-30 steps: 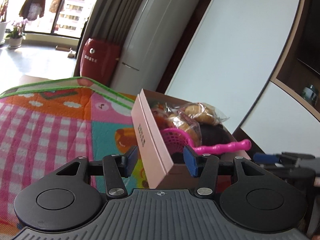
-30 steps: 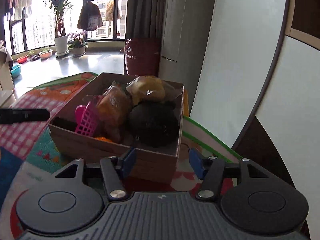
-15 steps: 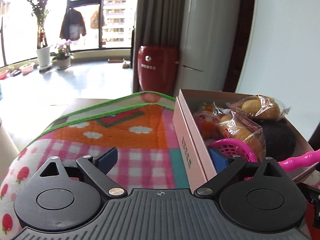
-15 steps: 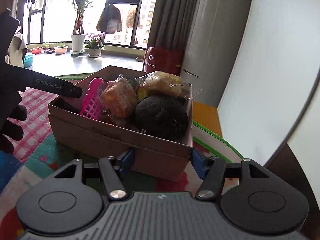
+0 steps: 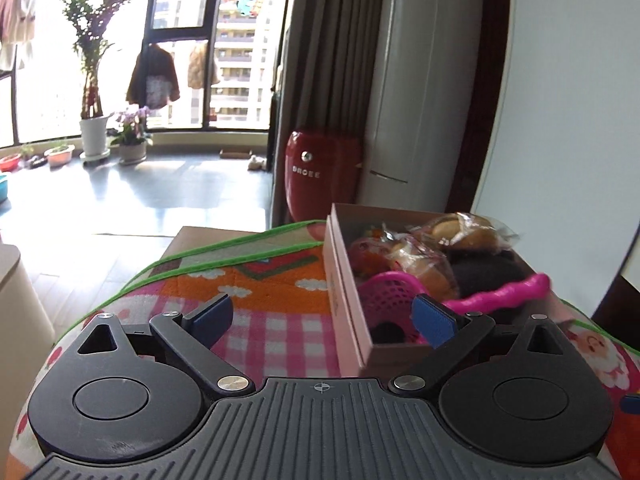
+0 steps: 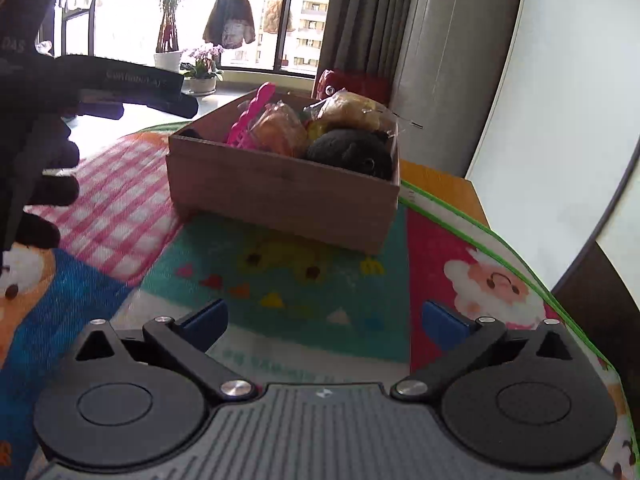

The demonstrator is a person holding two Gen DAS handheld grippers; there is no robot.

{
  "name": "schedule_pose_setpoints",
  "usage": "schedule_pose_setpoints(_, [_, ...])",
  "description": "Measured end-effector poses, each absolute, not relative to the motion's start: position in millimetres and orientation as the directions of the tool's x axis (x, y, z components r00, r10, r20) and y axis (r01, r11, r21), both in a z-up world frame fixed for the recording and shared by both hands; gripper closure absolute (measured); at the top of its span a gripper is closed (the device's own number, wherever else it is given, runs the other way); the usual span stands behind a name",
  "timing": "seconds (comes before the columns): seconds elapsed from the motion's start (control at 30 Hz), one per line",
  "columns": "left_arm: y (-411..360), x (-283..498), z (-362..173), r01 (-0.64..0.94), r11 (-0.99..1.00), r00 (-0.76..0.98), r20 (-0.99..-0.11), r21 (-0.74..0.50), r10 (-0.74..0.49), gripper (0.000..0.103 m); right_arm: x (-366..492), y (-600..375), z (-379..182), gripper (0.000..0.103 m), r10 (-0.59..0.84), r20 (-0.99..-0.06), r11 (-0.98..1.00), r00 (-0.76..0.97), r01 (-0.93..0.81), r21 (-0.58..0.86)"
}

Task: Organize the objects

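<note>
A: Start at the fingers. What are they doing?

B: The left gripper (image 5: 323,316) stands spread wide with nothing gripped; its jaws have just been opening. The box's near corner shows between the pads, and neither pad presses on it. The right gripper (image 6: 325,322) is just as wide, jaws also freshly opened, with only the play mat (image 6: 280,276) showing between its fingers.

A: And the thing being organised?

B: The cardboard box (image 6: 280,196) sits on the mat, well ahead of the right gripper and just beside the left one, by the white wall panel (image 6: 560,120).

A: How would it handle?

B: My guess is light but awkward. The walls are thin card, stiff enough along the rim and corners, so a pinch on a wall near a corner looks safest. Squeezing mid-wall could bow it.

A: The contents?

B: One pink plastic scoop (image 5: 390,300) with a long wavy handle (image 5: 500,294), rigid and easy to snag. Two wrapped buns (image 5: 460,230) in crinkly film, soft and slippery. One dark fuzzy ball (image 6: 352,154), squashy. Something orange-red lies underneath; I can't tell what.

A: Anything else around?

B: One gloved hand (image 6: 36,184) holds the left tool, at the edge of the right view.
</note>
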State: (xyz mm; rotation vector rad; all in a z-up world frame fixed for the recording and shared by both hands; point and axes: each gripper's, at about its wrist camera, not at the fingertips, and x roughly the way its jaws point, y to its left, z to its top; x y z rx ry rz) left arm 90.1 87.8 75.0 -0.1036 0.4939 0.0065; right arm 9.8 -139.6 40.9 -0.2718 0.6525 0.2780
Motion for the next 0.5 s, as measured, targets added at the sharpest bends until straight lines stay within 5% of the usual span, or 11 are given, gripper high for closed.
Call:
schedule_pose_setpoints(0.17, [60,35,60,0.03,0.998,0.861,-0.506,-0.058,-0.055,0.003,-5,-146,24,0.0,0.114,-0.642,0.94,0.758,-0.291,-0.177])
schedule_pose_setpoints(0.3, [47,0,38,0.043,0.996,0.836,-0.543,-0.081,-0.08,0.003,11,-172,22,0.0,0.204,-0.698,0.96,0.686,-0.281,0.005])
schedule_pose_setpoints(0.5, [30,-3,11,0.014,0.999,0.791,-0.611,-0.052,-0.042,0.004,9,-181,13,0.0,0.156,-0.638,0.978,0.754,-0.209,-0.009])
